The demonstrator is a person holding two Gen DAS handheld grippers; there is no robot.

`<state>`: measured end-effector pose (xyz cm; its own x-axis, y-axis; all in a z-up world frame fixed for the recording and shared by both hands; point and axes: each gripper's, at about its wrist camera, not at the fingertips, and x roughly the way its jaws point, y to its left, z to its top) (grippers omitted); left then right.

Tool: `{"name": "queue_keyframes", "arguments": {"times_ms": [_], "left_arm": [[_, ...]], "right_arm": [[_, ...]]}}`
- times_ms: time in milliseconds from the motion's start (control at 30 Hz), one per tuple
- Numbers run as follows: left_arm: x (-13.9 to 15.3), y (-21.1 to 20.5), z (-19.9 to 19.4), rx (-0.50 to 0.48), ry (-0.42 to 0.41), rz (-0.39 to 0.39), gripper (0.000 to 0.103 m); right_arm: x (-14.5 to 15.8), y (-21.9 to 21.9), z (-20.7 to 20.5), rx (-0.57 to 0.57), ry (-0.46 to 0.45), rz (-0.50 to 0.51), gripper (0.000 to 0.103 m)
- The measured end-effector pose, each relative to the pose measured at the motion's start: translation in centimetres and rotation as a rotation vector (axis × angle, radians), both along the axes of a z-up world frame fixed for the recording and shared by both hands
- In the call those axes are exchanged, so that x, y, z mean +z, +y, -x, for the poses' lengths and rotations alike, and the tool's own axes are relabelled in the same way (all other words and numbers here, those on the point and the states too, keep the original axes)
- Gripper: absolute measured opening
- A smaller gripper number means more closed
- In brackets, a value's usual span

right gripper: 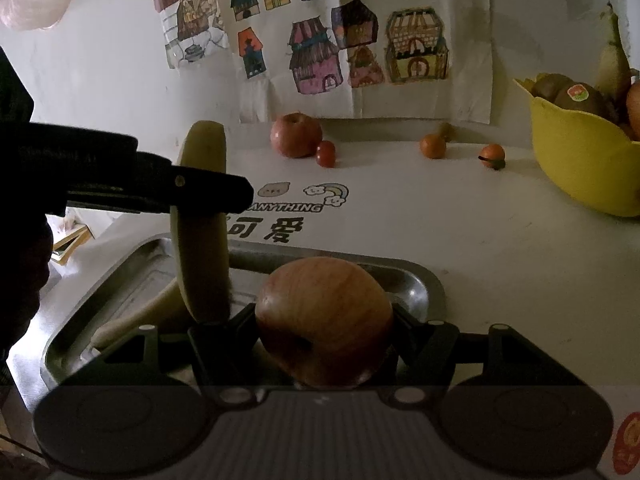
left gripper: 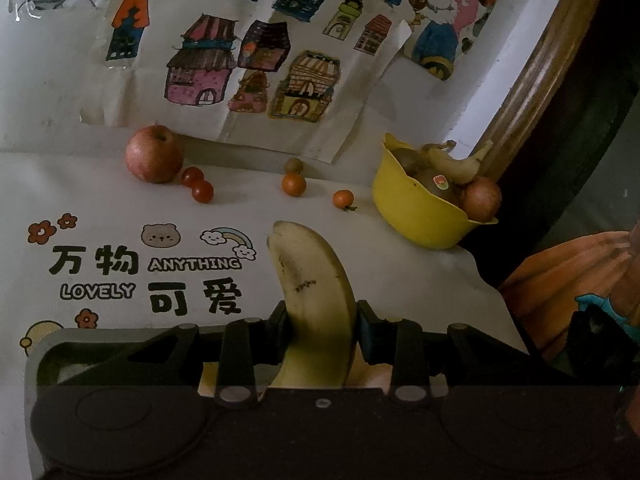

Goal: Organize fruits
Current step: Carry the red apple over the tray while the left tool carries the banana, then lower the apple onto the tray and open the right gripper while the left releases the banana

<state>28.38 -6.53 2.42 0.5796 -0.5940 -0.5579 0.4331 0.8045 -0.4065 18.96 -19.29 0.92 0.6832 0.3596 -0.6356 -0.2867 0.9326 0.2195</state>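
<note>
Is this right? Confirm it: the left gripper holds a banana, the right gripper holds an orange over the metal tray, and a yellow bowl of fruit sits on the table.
One thing is wrong: the right gripper holds an apple, not an orange, as the right wrist view shows. The rest stands: left gripper on the banana, metal tray below, yellow bowl of fruit.

Paper drawings and a printed tablecloth

A sheet of coloured house drawings (left gripper: 256,56) hangs on the wall behind the table, with a teddy bear picture (left gripper: 420,4) overlapping its right edge (partly cut off above). The white tablecloth (left gripper: 120,200) carries cartoon prints and the words "ANYTHING" and "LOVELY". A wooden frame (left gripper: 536,80) curves at right.
</note>
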Motion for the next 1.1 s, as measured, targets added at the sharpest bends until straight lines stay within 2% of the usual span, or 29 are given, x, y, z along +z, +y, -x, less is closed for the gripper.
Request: {"name": "queue_keyframes", "arguments": {"times_ms": [333, 633, 967, 1033, 1100], "left_arm": [[-0.7, 0.0, -0.8, 0.022, 0.009, 0.019, 0.037], [-2.4, -1.8, -1.7, 0.000, 0.039, -0.022, 0.034], [-3.3, -1.7, -2.3, -0.003, 0.056, -0.018, 0.034], [-3.0, -1.6, -2.2, 0.004, 0.043, -0.014, 0.039], [-2.7, -1.4, -2.2, 0.015, 0.027, -0.009, 0.051]], "right_arm": [[-0.2, 0.1, -0.7, 0.007, 0.002, -0.001, 0.073], [-0.3, -0.2, -0.6, 0.002, -0.014, -0.015, 0.074], [-0.4, -0.4, -0.5, -0.005, -0.030, -0.030, 0.077], [-0.3, -0.3, -0.4, -0.010, -0.035, -0.027, 0.080], [-0.2, -0.4, -0.2, -0.011, -0.041, -0.027, 0.083]]}}
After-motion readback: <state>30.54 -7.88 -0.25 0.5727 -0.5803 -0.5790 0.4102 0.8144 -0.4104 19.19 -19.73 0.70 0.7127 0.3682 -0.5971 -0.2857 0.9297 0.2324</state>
